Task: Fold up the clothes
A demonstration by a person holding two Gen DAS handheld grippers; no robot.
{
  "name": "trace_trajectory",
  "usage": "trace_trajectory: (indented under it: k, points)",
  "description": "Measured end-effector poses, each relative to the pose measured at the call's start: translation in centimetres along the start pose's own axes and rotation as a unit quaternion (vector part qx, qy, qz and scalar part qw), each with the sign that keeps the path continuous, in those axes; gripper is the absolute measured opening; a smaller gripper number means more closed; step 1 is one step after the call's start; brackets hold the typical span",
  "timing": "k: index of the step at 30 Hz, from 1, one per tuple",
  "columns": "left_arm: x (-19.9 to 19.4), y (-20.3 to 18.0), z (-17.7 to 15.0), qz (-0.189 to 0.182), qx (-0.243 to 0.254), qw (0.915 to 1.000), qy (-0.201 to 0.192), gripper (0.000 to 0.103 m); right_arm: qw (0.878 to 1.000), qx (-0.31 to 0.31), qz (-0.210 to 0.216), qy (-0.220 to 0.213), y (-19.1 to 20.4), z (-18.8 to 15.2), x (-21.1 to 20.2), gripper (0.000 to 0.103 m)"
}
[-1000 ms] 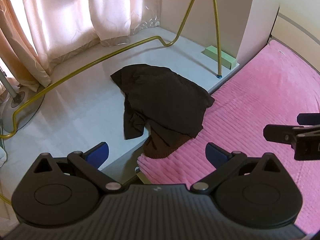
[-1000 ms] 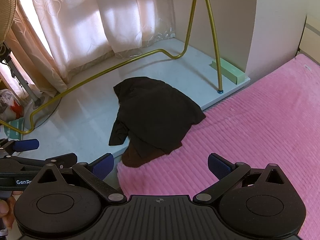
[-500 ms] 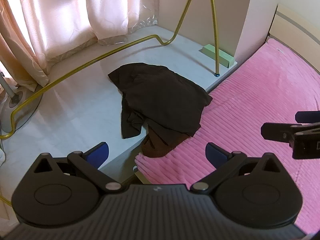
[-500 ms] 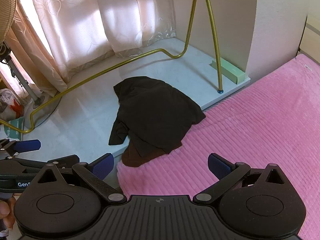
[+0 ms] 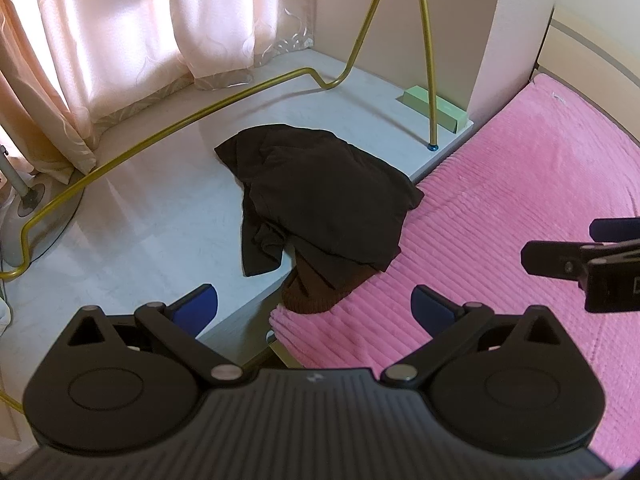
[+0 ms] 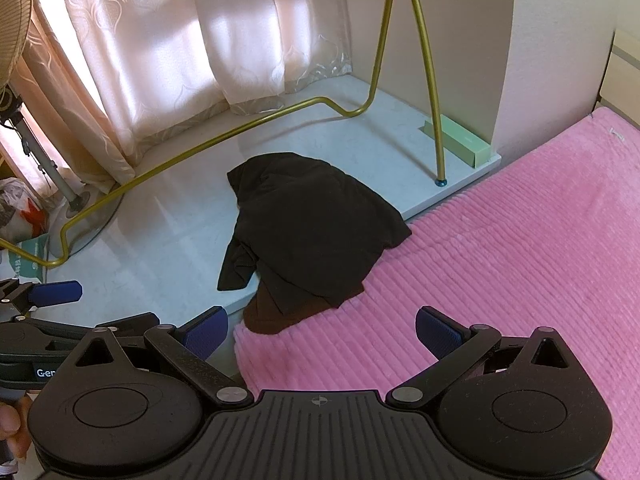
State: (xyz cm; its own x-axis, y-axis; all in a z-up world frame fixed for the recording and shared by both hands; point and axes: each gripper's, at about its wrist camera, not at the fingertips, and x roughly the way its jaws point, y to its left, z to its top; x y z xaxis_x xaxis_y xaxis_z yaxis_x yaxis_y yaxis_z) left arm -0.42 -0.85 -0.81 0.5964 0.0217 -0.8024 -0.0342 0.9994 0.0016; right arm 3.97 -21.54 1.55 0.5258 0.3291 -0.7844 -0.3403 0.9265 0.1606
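Note:
A crumpled dark brown garment (image 5: 324, 200) lies half on a pale window ledge (image 5: 152, 216) and half on the pink bed cover (image 5: 500, 208); it also shows in the right wrist view (image 6: 312, 224). A lighter brown piece (image 5: 316, 292) sticks out from under it at the bed's corner. My left gripper (image 5: 314, 304) is open and empty, hovering short of the garment. My right gripper (image 6: 322, 330) is open and empty, also short of it. The right gripper's fingers (image 5: 560, 260) show at the right edge of the left wrist view.
A gold metal rack frame (image 5: 426, 60) stands on the ledge behind the garment. A green box (image 5: 436, 110) lies by the wall. Peach curtains (image 5: 140, 40) hang at the back. A fan base (image 5: 28, 208) stands at far left. The bed cover (image 6: 520, 248) spreads to the right.
Both grippers have drifted slightly; the garment sits a little higher in the left wrist view. Nothing was taken hold of.

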Motion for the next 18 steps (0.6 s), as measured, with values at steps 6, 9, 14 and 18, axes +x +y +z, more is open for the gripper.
trace_trajectory:
  k: [6,9,14,18]
  points:
    - [-0.1,-0.2,0.0,0.003,0.002,1.0000,0.000,0.102,1.000,0.001,0.001,0.001,-0.3,0.0,0.2,0.102]
    - [-0.1,-0.3,0.0,0.004,0.004,1.0000,0.000,0.102,1.000,0.002,0.002,0.002,-0.4,0.0,0.2,0.102]
    - [0.1,-0.4,-0.1,0.011,0.009,0.9999,-0.001,0.102,1.000,-0.002,0.004,0.004,-1.3,-0.2,0.2,0.102]
    - [0.6,-0.6,-0.1,0.025,0.011,0.9996,0.004,0.102,1.000,-0.023,0.003,0.003,-2.4,-0.8,0.3,0.102]
